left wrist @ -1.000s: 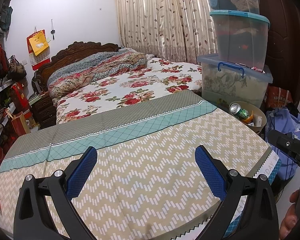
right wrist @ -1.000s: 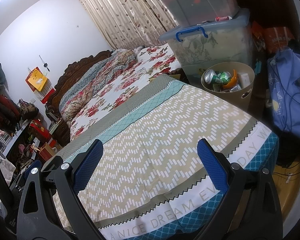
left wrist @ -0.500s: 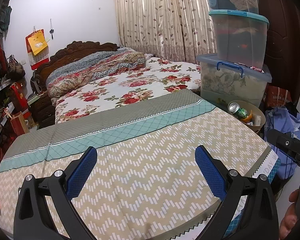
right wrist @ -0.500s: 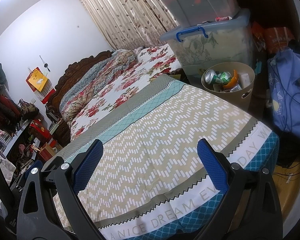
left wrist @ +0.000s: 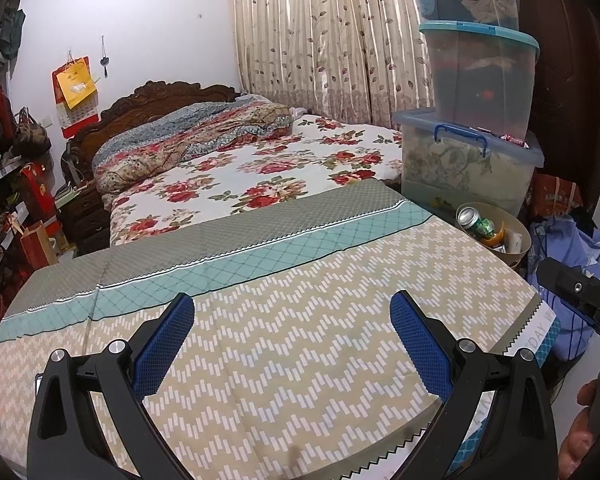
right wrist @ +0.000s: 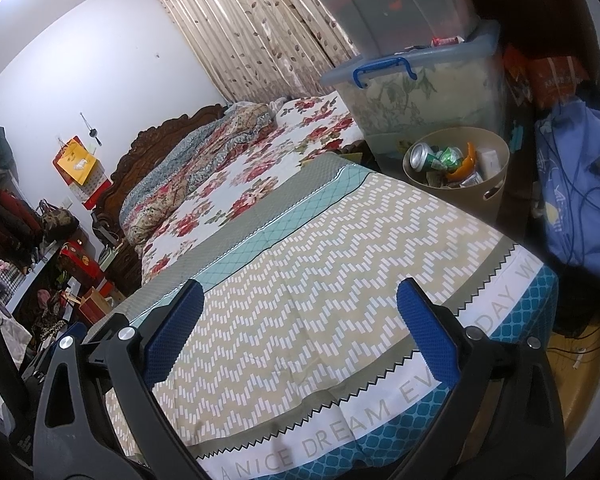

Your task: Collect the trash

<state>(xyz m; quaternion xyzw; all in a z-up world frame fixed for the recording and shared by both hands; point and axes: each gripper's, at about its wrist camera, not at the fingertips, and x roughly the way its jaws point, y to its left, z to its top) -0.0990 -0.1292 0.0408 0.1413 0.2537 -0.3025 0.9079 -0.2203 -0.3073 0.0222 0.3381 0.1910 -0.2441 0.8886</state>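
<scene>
- The patterned tablecloth point(right wrist: 320, 280) covered a wide flat surface in the foreground of both views; nothing lay on the stretch that showed.
- Beyond its far edge stood the bed point(left wrist: 260, 168) with a floral sheet.
- At the cloth's far right corner rose stacked storage bins point(left wrist: 472, 152).
- Just beside that same corner, below the bins, sat the tan trash basket point(right wrist: 496, 196), already holding the collected trash.
- The left gripper point(left wrist: 292, 344) hovered over the near part of the cloth, jaws spread wide, holding nothing.
- The right gripper point(right wrist: 300, 328) hung over the cloth's near edge, equally wide apart and empty.
- In the basket, a green can point(right wrist: 428, 157) lay on its side: probably light, thin-walled and slippery, easily dented, best taken across its body.
- Next to the can, an orange scrap point(right wrist: 466, 162) and a white carton point(right wrist: 486, 158) looked light and crushable.
- No loose trash showed on the cloth, so collection looked near finished.
</scene>
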